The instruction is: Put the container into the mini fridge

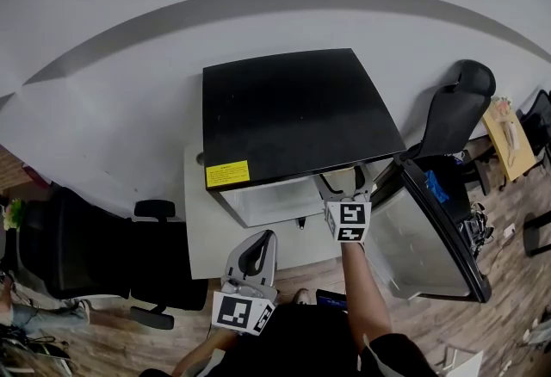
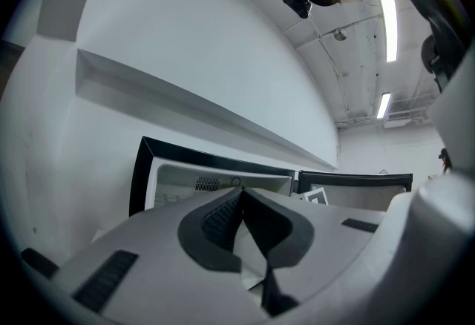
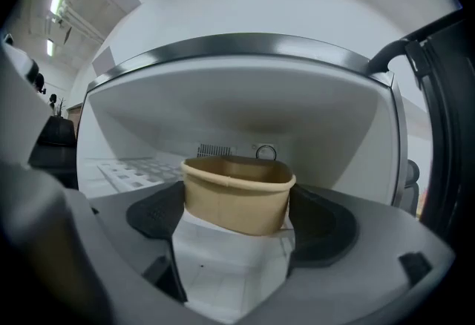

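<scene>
Between the dark pads of your right hand-held gripper, a tan paper container sits clamped, the jaws narrowed onto its sides and its rim pinched out of round. Its top is open, but what it holds cannot be seen from this low angle. Nearer your body, your left hand-held gripper hangs with its jaws pressed together and nothing between them, well apart from the right one.

From the head view, the right hand-held gripper reaches under the front edge of the mini fridge, so the container is at the mouth of the white compartment. Bare white floor lies below it, there is open room on both sides, and the ceiling is well above the rim. Whether it touches the compartment floor cannot be told. The fridge door stands swung wide to your right, clear of the opening.

At the back wall of the compartment, a small vent and a round fitting show behind the container. The black-topped fridge, with a yellow label at its front left corner, stands on a low white table against a pale wall. A black office chair sits to the left of the table and another chair beyond the open door, both on a wooden floor.
</scene>
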`<action>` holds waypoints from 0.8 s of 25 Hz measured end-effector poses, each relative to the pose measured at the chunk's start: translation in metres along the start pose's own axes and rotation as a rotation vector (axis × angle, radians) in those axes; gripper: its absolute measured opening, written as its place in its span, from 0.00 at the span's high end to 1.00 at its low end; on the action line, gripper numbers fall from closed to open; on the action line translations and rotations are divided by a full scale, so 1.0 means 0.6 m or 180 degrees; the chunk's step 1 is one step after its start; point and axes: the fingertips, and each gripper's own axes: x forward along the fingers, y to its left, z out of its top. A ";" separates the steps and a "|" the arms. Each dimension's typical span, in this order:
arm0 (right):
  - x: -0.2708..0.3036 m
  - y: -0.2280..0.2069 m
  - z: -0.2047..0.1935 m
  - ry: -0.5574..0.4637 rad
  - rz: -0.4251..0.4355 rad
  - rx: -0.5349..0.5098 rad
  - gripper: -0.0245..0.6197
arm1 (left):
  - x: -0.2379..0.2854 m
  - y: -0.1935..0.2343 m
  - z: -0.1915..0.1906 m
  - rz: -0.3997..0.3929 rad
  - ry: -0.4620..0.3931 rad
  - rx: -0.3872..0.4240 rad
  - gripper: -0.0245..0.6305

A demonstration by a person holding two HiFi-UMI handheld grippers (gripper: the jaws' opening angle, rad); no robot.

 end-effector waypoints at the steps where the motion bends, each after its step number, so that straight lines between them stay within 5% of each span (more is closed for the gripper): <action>1: 0.003 -0.001 0.000 0.0001 0.0005 0.0001 0.26 | 0.000 0.001 -0.001 0.0003 0.0007 -0.0004 0.95; 20: -0.016 -0.002 0.004 0.0055 -0.0041 0.0070 0.25 | -0.003 0.009 -0.005 -0.0002 0.0015 -0.0049 0.95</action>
